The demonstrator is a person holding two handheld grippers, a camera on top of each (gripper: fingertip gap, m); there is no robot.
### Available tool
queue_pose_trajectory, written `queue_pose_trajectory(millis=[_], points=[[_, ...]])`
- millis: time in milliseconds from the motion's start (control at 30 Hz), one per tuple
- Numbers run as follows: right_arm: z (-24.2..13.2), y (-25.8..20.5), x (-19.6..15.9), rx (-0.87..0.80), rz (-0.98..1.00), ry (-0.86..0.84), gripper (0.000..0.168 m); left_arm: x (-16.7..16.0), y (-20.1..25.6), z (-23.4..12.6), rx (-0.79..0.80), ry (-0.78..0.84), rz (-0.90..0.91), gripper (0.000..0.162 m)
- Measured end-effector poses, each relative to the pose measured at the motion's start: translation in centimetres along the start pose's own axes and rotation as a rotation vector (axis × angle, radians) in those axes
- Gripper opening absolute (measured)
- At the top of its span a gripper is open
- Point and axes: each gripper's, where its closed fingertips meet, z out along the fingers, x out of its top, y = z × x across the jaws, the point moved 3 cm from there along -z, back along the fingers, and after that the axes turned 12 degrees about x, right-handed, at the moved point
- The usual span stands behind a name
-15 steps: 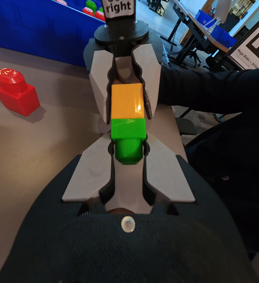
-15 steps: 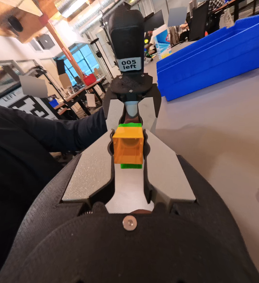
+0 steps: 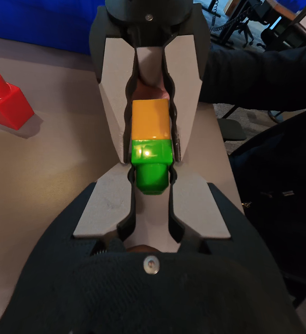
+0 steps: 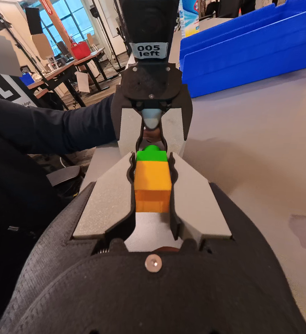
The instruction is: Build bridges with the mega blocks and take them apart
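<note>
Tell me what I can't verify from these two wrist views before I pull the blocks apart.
- Joint between green block and orange block: the stud inside is hidden, so seating depth is unknown.
- Green block in the right wrist view: mostly behind the orange block and the left gripper.
- Red block: cut by the left edge in the left wrist view.
- Blue bin: walls hide the contents.
- Right gripper: pad contact is blurred.

Overhead glare spot on green block [image 3: 151, 153]; soft shadows on table [image 3: 40, 180]; fisheye stretch, blurred edges.
</note>
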Motion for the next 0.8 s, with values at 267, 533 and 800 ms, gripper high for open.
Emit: queue_pose_trajectory(millis=[267, 533, 800], points=[[-0.8, -0.1, 1.1, 0.025, 0.032, 0.081, 0.035, 1.0, 0.0, -0.5, -0.04, 0.075, -0.064, 0.034], [-2.5, 0.0, 2.5, 0.006, 0.03, 0.188, 0.035, 0.6, -0.2, 0.1, -0.01, 0.046, -0.057, 0.038], [-2.0, 0.1, 2.3, 0.016, 0.027, 0.184, 0.035, 1.0, 0.0, 0.6, -0.031, 0.064, -0.087, 0.032]])
